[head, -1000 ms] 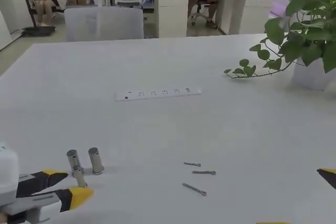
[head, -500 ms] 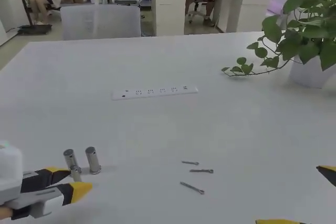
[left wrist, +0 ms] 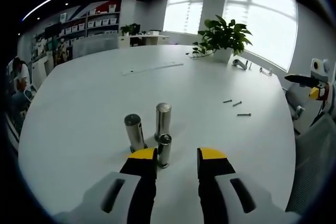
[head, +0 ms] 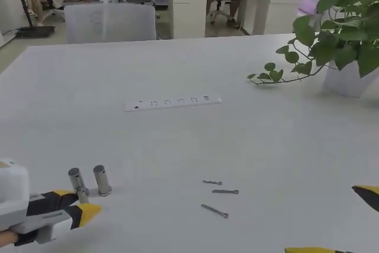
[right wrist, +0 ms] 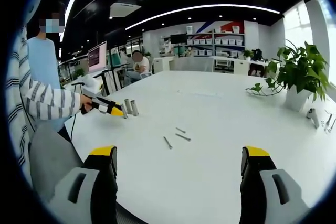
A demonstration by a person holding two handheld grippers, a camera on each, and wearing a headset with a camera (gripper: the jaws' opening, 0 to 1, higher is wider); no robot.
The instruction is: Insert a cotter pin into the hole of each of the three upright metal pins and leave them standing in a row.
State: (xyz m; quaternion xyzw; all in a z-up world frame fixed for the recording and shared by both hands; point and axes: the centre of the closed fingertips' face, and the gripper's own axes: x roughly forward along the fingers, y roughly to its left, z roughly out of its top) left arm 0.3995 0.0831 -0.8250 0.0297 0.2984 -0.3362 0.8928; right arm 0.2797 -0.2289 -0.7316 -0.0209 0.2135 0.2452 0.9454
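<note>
Three upright metal pins stand close together at the near left of the white table (head: 177,146): two tall pins (head: 74,179) (head: 102,180) and a shorter pin (head: 83,194) in front. My left gripper (head: 77,202) is open, and the short pin (left wrist: 164,149) stands just inside its jaws, close to the left fingertip (left wrist: 143,156). The two tall pins (left wrist: 134,131) (left wrist: 163,120) stand just beyond. Three cotter pins (head: 212,182) (head: 225,191) (head: 214,210) lie flat near the middle front. My right gripper (right wrist: 178,153) is wide open and holds nothing, well short of the cotter pins (right wrist: 176,136).
A white power strip (head: 172,102) lies across the middle of the table. A potted plant (head: 346,34) stands at the far right, its vine trailing onto the table. A grey chair (head: 109,23) is behind the far edge. A person in a striped sleeve (right wrist: 42,98) holds the left gripper.
The head view has tilted slightly. My left gripper has stayed at the short pin, edging a little closer. The cotter pins and tall pins have not moved.
</note>
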